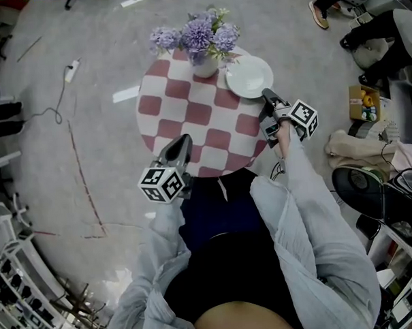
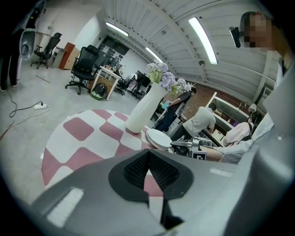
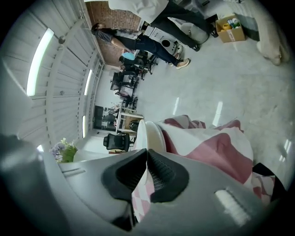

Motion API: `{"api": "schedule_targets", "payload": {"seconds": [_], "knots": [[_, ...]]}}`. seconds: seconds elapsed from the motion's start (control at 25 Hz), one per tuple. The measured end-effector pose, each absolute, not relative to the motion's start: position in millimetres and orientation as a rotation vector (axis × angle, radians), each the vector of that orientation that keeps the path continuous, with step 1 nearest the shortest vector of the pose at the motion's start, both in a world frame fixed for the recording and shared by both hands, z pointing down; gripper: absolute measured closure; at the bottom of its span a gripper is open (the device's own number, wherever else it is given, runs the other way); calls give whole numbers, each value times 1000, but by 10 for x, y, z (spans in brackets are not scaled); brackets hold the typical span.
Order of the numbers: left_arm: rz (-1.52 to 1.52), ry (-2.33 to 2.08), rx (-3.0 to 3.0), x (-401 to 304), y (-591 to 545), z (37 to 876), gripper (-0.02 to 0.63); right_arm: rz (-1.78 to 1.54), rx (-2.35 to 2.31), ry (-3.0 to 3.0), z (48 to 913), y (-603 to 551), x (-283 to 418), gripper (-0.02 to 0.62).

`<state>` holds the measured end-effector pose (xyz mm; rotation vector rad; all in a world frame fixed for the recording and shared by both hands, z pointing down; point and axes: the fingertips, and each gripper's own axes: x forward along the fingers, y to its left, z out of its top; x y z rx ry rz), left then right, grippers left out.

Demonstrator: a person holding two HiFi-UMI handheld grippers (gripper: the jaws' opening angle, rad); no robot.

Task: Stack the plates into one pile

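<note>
- On the far right edge of the round tabletop (image 1: 190, 113), found the white plates (image 1: 248, 77) already lying in one pile. Made out at least two rims in the right gripper view, but could not count further.
- Saw that pile just beside a white vase (image 1: 206, 65) of purple flowers (image 1: 199, 32), upright near the far rim of the red-and-white checked cloth (image 1: 199, 137).
- Found the right claw (image 1: 266, 94) clenched, with nothing between its pads. Placed its tip right at the near rim of the pile, though could not tell whether it touched.
- Read the plates edge-on just past that claw's tips in its own view, with checked cloth draped below and to the right.
- Found the left claw (image 1: 185, 139) clenched as well and empty. Saw it held low over the near edge of the tabletop, well apart from the plates, aimed across the cloth toward the vase.
- Picked out, from the left gripper view, the vase standing straight ahead, the plates to its right, and the right claw beside them.
- Noted a marker cube (image 1: 162, 184) at the back of the left claw and another behind the right, with grey sleeves (image 1: 310, 210) trailing from both.
- Spotted a white power strip (image 1: 71, 69) with its cable on the grey floor off to the left, and a cardboard box (image 1: 362, 102) off to the right.
</note>
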<state>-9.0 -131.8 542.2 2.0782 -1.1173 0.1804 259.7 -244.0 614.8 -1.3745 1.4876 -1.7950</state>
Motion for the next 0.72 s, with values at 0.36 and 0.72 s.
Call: {"api": "schedule_targets", "payload": {"seconds": [0.36,0.72], "knots": [[166,-1146,2062,-156,-1202,5396,595,-1832,-1349,1446,6148,-2493,2521,403],[130,-1181,2047,-264,-1118,5365,595,-1865,-1370,1427,6018,-2717,2450,181]]}}
